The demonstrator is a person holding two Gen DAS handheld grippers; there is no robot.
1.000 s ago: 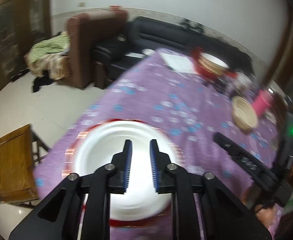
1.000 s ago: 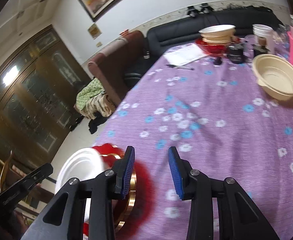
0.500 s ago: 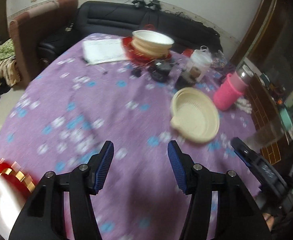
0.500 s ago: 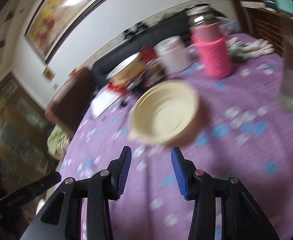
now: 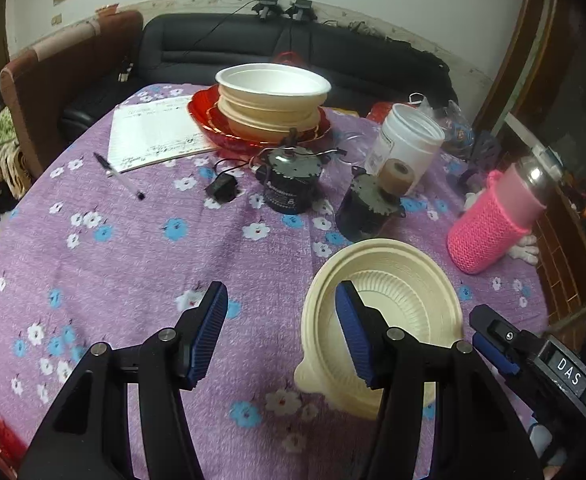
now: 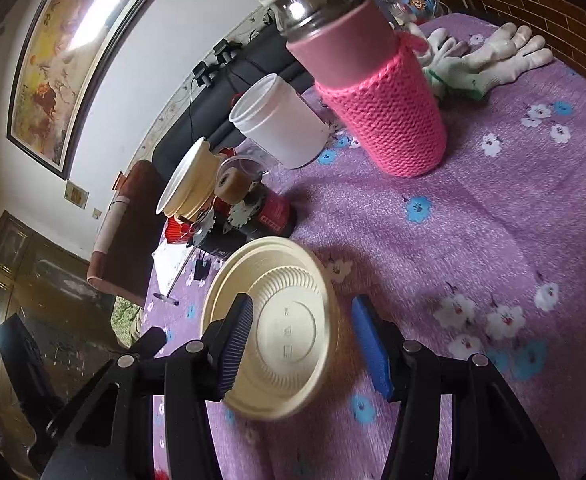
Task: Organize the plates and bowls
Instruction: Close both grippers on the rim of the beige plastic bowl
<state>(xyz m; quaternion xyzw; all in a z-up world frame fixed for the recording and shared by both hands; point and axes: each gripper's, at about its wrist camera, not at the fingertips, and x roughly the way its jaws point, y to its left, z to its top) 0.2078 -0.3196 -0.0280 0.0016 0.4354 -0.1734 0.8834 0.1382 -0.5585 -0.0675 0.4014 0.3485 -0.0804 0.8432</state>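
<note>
At the far left of the table (image 5: 105, 240) a notebook (image 5: 153, 136) and pen (image 5: 119, 176) are lying out of the way, and just right of them the stack of bowls (image 5: 271, 100) is sitting on a red plate (image 5: 209, 124), which I am reading as the pile where the dishes are being gathered. Nearer me and further right, a loose cream bowl (image 5: 397, 292) is resting upright on the purple cloth, apart from that stack and just beside a pink-sleeved bottle (image 5: 497, 224), so I am judging it the next piece to collect. My left gripper (image 5: 281, 334) is hovering about half open and empty, its right pad over the bowl's near rim. My right gripper (image 6: 307, 346) has just been opening its jaws; it is coming at the same bowl (image 6: 277, 320) about half open, holding nothing, and I cannot tell whether any pad is touching the rim.
</note>
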